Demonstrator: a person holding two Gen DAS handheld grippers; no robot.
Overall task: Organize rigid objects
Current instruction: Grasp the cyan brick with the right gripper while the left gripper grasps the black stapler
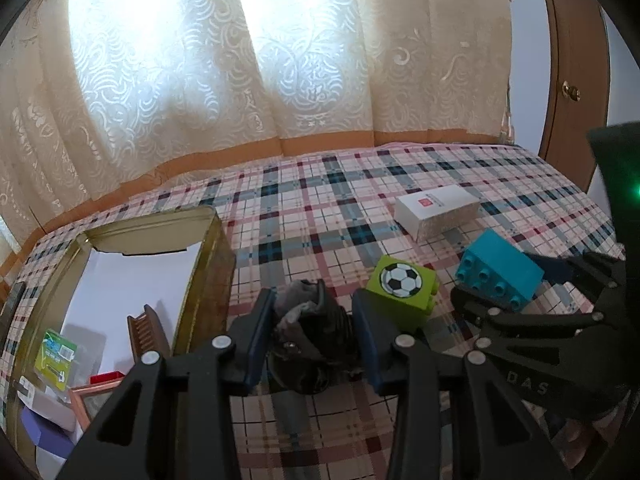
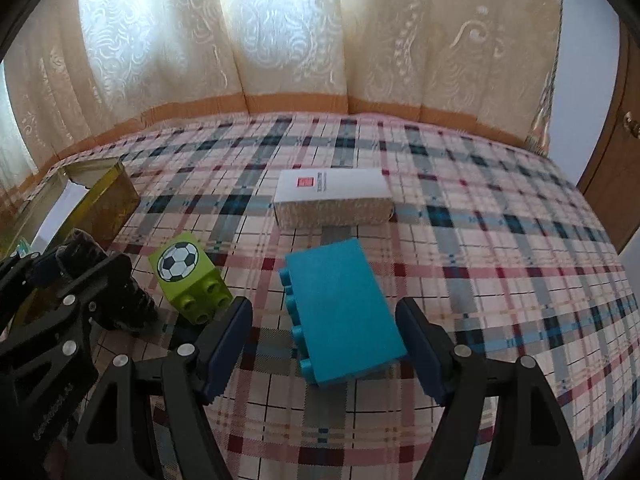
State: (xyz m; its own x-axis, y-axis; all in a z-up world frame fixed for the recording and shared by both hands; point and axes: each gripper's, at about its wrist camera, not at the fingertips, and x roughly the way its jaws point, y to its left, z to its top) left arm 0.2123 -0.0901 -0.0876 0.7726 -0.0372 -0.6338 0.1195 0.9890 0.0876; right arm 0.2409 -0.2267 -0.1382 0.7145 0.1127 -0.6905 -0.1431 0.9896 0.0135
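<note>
Left wrist view: left gripper (image 1: 313, 332) clamps a dark crumpled object (image 1: 310, 320).
Right gripper (image 2: 323, 346): open, straddling the teal brick (image 2: 344, 312), beside the soccer-ball block (image 2: 188, 276).
Advice: centre, then close squarely.

Home bedroom: plaid bedspread (image 2: 480, 240), lace curtains (image 2: 280, 40).
</note>
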